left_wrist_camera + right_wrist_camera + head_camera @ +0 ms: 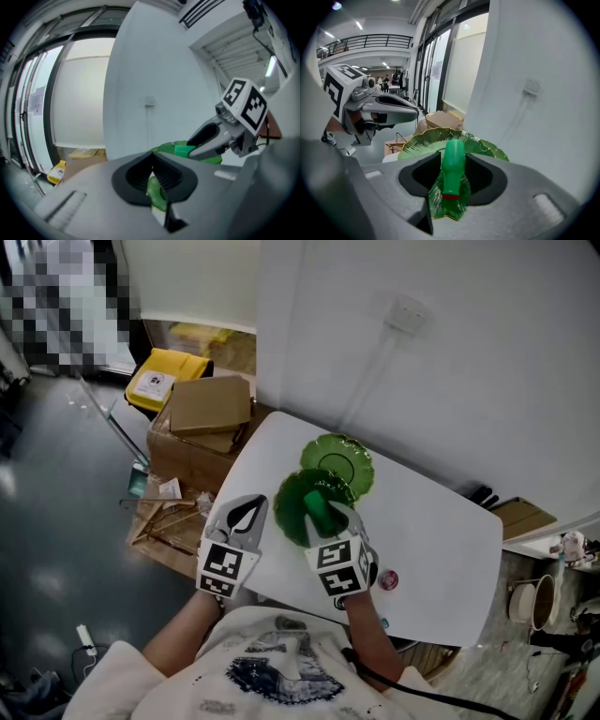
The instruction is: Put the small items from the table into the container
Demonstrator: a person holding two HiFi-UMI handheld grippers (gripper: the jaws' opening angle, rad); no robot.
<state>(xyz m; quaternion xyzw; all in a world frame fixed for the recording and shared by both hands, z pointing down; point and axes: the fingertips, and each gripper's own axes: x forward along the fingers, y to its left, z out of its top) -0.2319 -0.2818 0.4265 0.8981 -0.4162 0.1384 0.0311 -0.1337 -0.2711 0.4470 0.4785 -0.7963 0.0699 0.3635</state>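
Two green glass plates lie on the white table [441, 549]: a near plate [292, 504] and a far plate [339, 463]. My right gripper [323, 514] is shut on a small green bottle [317, 510] and holds it over the near plate. In the right gripper view the bottle [452, 164] lies between the jaws, red ring toward me, above the plate [426, 143]. My left gripper [251, 512] hangs shut and empty at the plate's left edge; its closed jaws [152, 177] show only a sliver of green plate [157, 192]. A small pink round item [388, 579] lies on the table beside my right hand.
Cardboard boxes [202, 413] and a yellow case [164, 376] stand on the floor left of the table. A wall socket [408, 313] with a cable sits above the far plate. Dark objects [478, 495] lie at the table's right corner. The table's near edge is under my hands.
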